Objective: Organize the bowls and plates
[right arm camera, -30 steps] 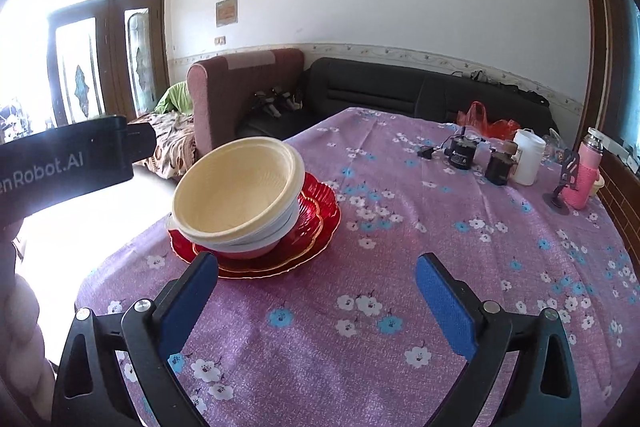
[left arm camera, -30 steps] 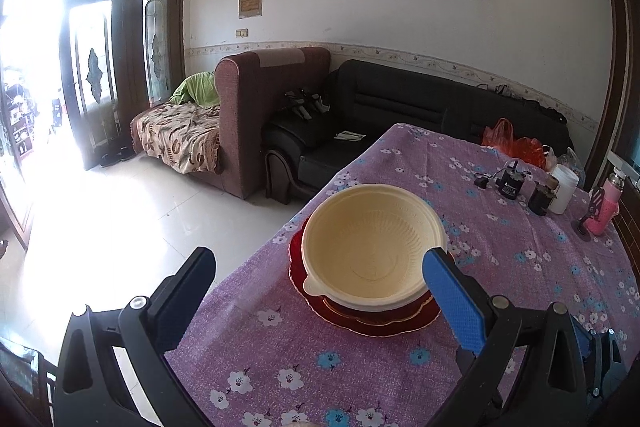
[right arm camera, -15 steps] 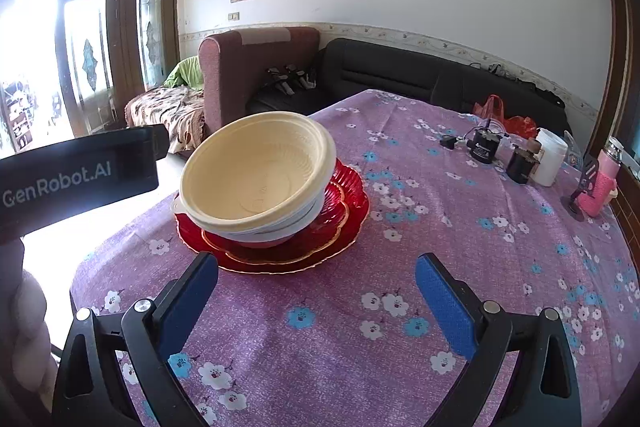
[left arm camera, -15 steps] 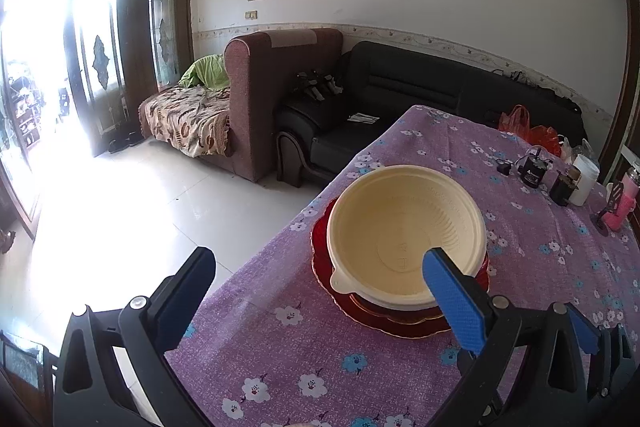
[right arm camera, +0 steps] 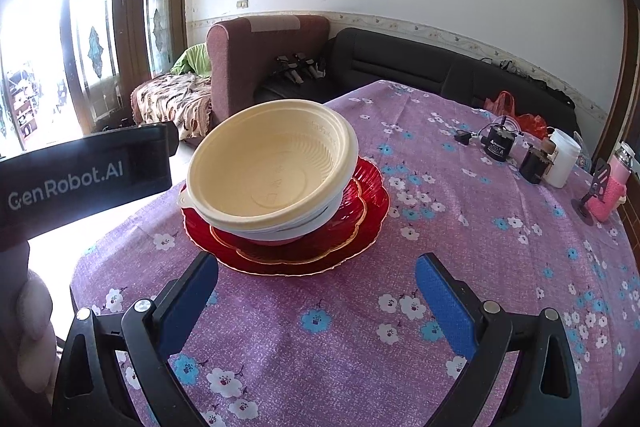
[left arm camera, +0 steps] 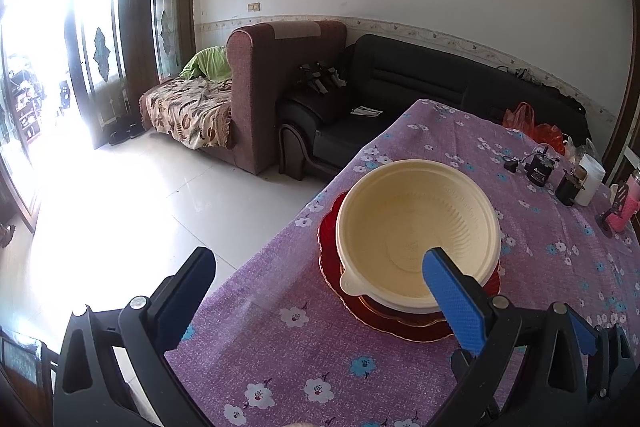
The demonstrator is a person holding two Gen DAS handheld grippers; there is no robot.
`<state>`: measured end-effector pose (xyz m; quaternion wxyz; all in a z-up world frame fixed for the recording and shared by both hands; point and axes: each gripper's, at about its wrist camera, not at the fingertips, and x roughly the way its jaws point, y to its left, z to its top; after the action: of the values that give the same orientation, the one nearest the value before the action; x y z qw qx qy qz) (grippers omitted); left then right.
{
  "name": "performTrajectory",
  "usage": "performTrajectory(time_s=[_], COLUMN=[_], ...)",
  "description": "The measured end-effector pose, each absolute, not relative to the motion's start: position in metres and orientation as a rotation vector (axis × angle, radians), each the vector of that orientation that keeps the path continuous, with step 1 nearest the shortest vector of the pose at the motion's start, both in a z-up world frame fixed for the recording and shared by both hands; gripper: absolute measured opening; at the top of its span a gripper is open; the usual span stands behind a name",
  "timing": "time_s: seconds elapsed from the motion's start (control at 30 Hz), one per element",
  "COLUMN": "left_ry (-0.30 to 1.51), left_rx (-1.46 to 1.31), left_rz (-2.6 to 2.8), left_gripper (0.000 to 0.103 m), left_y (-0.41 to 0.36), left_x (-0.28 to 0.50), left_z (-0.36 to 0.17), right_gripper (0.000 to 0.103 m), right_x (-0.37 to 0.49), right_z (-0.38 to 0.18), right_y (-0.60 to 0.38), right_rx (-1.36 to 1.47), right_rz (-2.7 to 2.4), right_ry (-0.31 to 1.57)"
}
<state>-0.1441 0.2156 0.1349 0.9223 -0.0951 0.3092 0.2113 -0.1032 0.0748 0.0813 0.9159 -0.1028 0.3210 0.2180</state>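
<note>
So cream bowl [right arm camera: 272, 179] sits mouth-up, tilted, stacked on red plates [right arm camera: 360, 227] near the table [right arm camera: 480, 267] edge (floor beyond); left gripper [left arm camera: 320, 291] and right gripper [right arm camera: 316, 291] both spread, empty.

Table under a purple flowered cloth [right arm camera: 460, 247]. A red plate [right arm camera: 360, 227] sits on it near the left edge, with stacked bowls [right arm camera: 272, 171] on top. Far right side: black charger [right arm camera: 498, 145], white cup [right arm camera: 562, 159], pink bottle [right arm camera: 610, 191], orange bag [right arm camera: 516, 115].
</note>
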Motion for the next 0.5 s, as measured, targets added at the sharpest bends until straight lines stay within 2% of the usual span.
performTrajectory(time_s=[0.5], left_ry=[0.634], left_rx=[-0.194], left_rz=[0.42], left_gripper=[0.103], left_y=[0.211], left_x=[-0.147], left_z=[0.131], right_gripper=[0.101], right_x=[-0.091], right_z=[0.076], right_y=[0.069], right_rx=[-0.193], right_rz=[0.406], right_ry=[0.734])
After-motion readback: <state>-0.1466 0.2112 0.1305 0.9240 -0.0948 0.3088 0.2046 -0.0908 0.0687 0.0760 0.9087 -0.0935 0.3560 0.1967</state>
